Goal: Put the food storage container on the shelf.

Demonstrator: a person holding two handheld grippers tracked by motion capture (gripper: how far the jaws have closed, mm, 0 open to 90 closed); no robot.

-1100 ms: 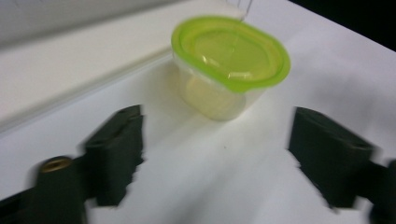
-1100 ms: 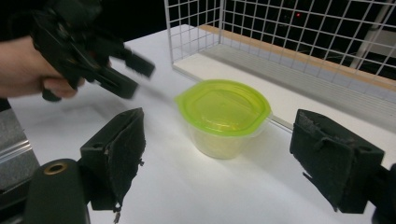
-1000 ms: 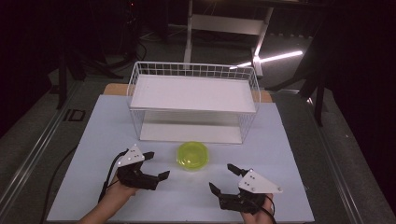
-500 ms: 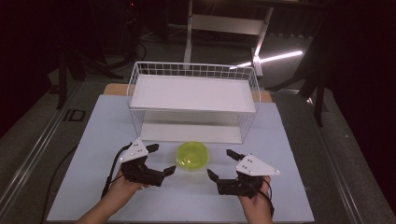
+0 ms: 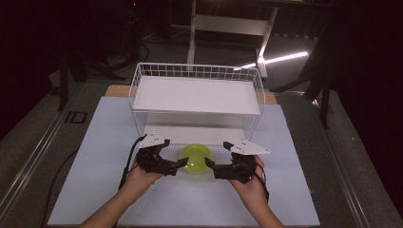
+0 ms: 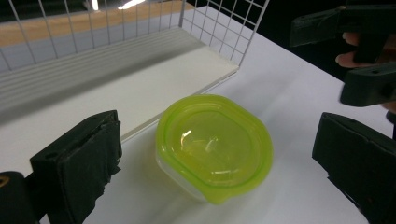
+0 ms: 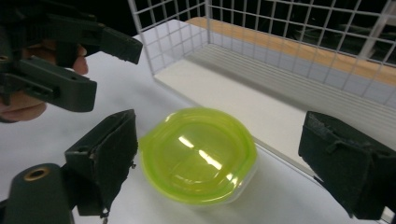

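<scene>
High view: lidded green container [image 5: 196,159] on the white desk [image 5: 95,142], just in front of the wire basket [image 5: 197,95]. Left gripper [image 5: 178,165] at its left, right gripper [image 5: 210,165] at its right. Both sets of fingers released, flanking the container without touching; the right's have just been opening.

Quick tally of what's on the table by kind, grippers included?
Green-lidded container: 1
White wire rack: 1
Grippers: 2, left gripper and right gripper, both open
Total: 4
</scene>
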